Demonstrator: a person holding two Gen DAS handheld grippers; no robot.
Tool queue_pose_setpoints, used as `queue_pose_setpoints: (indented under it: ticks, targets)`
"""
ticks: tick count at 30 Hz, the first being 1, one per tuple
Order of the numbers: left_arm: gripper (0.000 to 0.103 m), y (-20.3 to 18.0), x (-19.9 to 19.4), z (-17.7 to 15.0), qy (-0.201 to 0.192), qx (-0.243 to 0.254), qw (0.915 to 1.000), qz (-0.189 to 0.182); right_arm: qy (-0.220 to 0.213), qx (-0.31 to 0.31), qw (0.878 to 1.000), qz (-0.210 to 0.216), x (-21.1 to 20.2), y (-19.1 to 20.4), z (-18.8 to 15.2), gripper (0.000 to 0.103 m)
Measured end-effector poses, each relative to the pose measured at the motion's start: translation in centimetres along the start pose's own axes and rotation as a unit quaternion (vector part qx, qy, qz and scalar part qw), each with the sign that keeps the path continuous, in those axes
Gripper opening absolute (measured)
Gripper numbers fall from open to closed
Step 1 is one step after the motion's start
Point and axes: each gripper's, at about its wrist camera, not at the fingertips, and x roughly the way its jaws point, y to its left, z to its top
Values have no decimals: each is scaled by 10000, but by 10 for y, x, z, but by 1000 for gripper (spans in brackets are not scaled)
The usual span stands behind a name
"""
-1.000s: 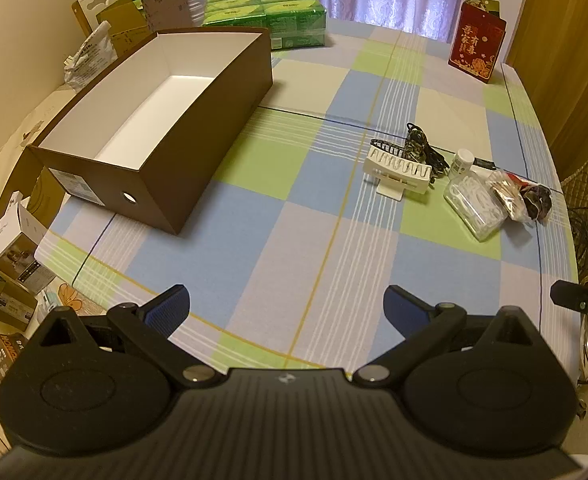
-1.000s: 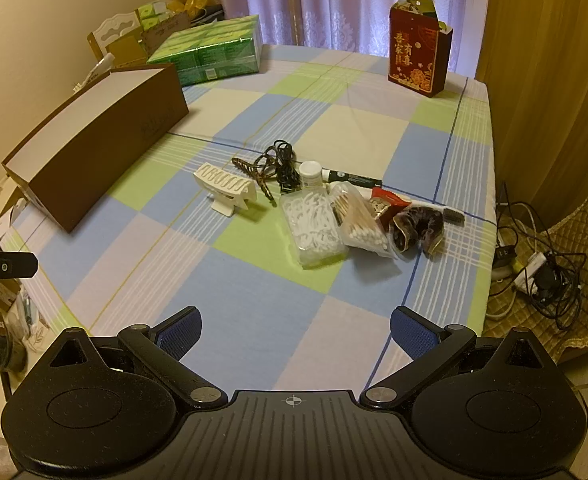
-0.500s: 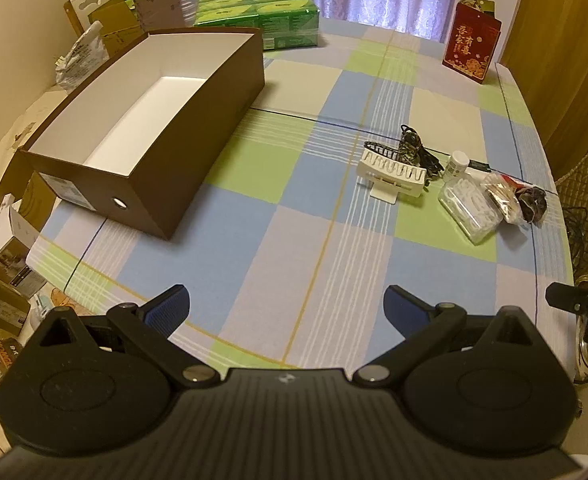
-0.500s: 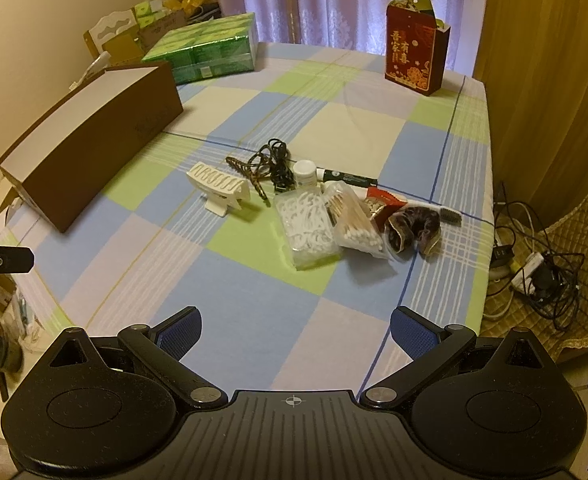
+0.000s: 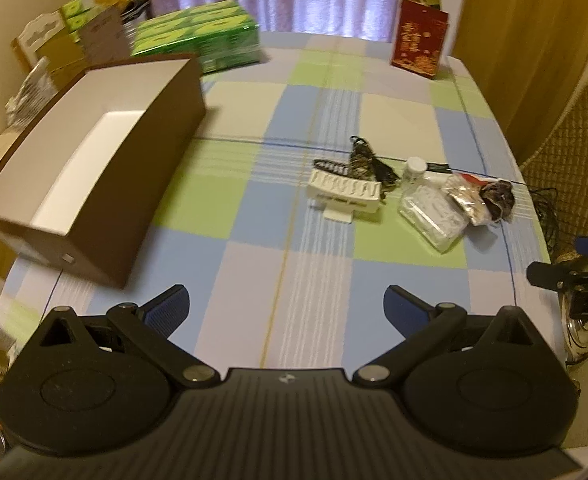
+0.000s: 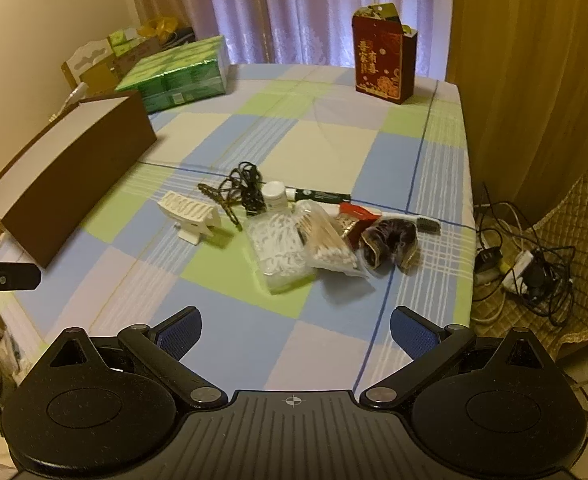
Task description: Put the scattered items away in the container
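Note:
A brown box (image 5: 93, 168) with a white inside lies open at the table's left; the right wrist view shows its long wall (image 6: 65, 176). The scattered items sit in a cluster right of centre: a white clip holder (image 5: 344, 192) (image 6: 191, 212), a coiled black cable (image 6: 245, 184), a small white-capped bottle (image 6: 274, 196), a clear box of white picks (image 6: 279, 248), a bag of cotton swabs (image 6: 328, 240), a dark pouch (image 6: 390, 244) and a black pen (image 6: 322, 196). My left gripper (image 5: 286, 306) and right gripper (image 6: 296, 330) both hang open over the near edge, holding nothing.
A checked cloth (image 6: 334, 152) covers the table. Green tissue packs (image 6: 177, 72) and a red gift bag (image 6: 384, 62) stand at the far end. Cables and a power strip (image 6: 526, 268) lie on the floor at right, beside a wicker chair (image 5: 574, 152).
The left wrist view has dropped lower and swung right, so the box now looks flatter and the items nearer. The right gripper has edged closer to the cluster. Both stay open.

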Motion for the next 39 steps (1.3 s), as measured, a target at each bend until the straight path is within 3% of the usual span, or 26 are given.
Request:
queue_pose_setpoints:
  ticks: [15, 24, 25, 26, 34, 35, 37, 39]
  targets:
    - [102, -31, 64, 29, 127, 606, 9975, -339, -350, 453, 9981, 217, 33, -31, 6, 103]
    - [102, -41, 99, 46, 291, 728, 9957, -500, -396, -71, 9992, 84, 63, -25, 10, 102]
    - [102, -41, 103, 48, 318, 733, 9955, -500, -376, -85, 9992, 123, 66, -25, 11, 87]
    - [102, -41, 107, 49, 340, 735, 9954, -505, -319, -66, 9993, 156, 71, -26, 13, 81]
    - [102, -40, 130, 57, 491, 793, 9939, -588, -294, -8, 9995, 137, 88, -34, 25, 80]
    - [102, -40, 132, 58, 508, 805, 9936, -601, -296, -5, 9995, 148, 90, -35, 27, 78]
    - [102, -42, 136, 60, 521, 829, 9932, -634, -251, 6, 9994, 217, 96, -36, 31, 62]
    - [102, -42, 139, 62, 538, 854, 9927, -654, -206, 46, 9995, 221, 103, -38, 33, 61]
